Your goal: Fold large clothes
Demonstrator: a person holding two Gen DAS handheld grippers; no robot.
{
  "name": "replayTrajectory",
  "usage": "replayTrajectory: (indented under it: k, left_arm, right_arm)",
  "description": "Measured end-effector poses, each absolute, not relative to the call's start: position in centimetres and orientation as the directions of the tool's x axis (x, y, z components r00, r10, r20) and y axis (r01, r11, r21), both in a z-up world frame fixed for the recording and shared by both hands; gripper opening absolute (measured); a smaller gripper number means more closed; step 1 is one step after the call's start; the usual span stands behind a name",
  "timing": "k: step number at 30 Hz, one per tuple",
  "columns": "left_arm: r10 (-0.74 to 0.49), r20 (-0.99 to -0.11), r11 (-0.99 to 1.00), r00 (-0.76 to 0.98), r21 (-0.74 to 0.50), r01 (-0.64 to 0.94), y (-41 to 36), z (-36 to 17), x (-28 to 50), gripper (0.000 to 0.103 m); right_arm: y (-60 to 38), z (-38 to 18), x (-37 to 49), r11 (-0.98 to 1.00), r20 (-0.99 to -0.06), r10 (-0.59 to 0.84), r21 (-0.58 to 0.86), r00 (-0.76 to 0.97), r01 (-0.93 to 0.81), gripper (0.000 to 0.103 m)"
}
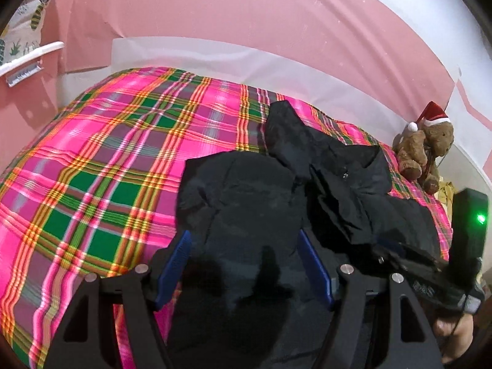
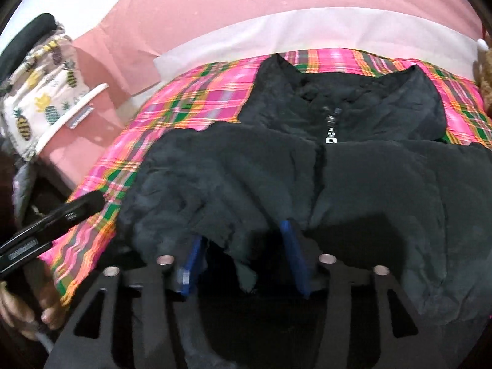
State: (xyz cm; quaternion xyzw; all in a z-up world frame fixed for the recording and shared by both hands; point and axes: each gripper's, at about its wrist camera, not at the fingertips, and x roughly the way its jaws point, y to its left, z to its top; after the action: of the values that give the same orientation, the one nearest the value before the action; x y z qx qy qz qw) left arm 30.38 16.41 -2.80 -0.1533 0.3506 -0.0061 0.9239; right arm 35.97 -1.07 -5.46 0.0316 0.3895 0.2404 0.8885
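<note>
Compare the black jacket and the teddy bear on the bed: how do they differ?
The jacket is black, large and lies spread flat over the plaid bedspread; the teddy bear is brown, much smaller and sits upright by the wall. The jacket lies right in front of both grippers; the teddy bear sits at the far edge, away from them. The teddy bear wears a red Santa hat; the jacket shows a zipper. Both rest on the bedspread.

A bed spread with a bright pink, green and orange plaid cover [image 1: 101, 166] fills the room's middle, backed by a pink wall [image 1: 246, 15] with a white band along its base. A pineapple-print cloth [image 2: 46, 104] hangs at the left, and a brown teddy bear [image 1: 426, 150] in a Santa hat sits at the bed's far right edge.
</note>
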Motion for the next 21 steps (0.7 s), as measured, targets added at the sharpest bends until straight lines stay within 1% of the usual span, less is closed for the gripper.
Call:
replayTrajectory:
  k: [4,8,10,15,16,17,18,19,20,21]
  left_arm:
    - [-0.161,-0.640,0.940,0.751,-0.331,-0.081,15.6,-2.2,31.7,0.073]
    - [-0.239,-0.637,0.916,0.733,-0.397,-0.047,14.1,-2.3,33.6,0.073]
    - [-0.286,-0.649,0.905,0.706,-0.425,-0.024,12.9,-2.9,35.0,0.073]
    - [-0.295,-0.709,0.914,0.640,-0.405,-0.028,9.7,-5.7,38.0,0.072]
    - [-0.297,-0.706,0.917,0.643,-0.400,-0.015,9.2,-5.9,37.9,0.063]
    - [-0.301,-0.698,0.920,0.650,-0.391,0.007,8.6,-5.9,37.8,0.031]
    - [-0.283,-0.698,0.931,0.658,-0.366,0.012,8.1,-5.7,37.5,0.020]
    - [-0.250,-0.694,0.942,0.675,-0.336,0.004,7.9,-5.4,37.1,0.014]
    - [-0.224,-0.680,0.950,0.698,-0.312,0.001,7.9,-4.9,36.5,0.010]
    - [-0.200,-0.672,0.957,0.713,-0.290,-0.005,8.2,-4.6,36.1,0.010]
  right_arm:
    - [-2.4,-4.0,34.3,0.851,-0.640,0.510,0.280,0.575,-0.443,0.060]
    - [-4.9,-2.9,33.1,0.860,-0.612,0.501,0.275,0.611,-0.430,0.060]
    - [-6.9,-2.6,32.7,0.878,-0.605,0.472,0.259,0.642,-0.402,0.060]
    - [-13.0,-2.9,33.1,0.944,-0.615,0.329,0.211,0.716,-0.252,0.060]
    - [-14.2,-3.0,33.2,0.955,-0.615,0.296,0.200,0.731,-0.219,0.060]
    - [-15.2,-3.1,33.3,0.962,-0.615,0.271,0.192,0.740,-0.194,0.060]
    - [-16.2,-3.1,33.4,0.968,-0.616,0.247,0.186,0.748,-0.167,0.060]
    - [-17.2,-3.1,33.4,0.972,-0.612,0.227,0.184,0.758,-0.143,0.060]
    - [-17.8,-3.1,33.6,0.975,-0.607,0.211,0.184,0.766,-0.123,0.060]
    - [-18.5,-3.2,33.8,0.978,-0.601,0.192,0.185,0.776,-0.098,0.059]
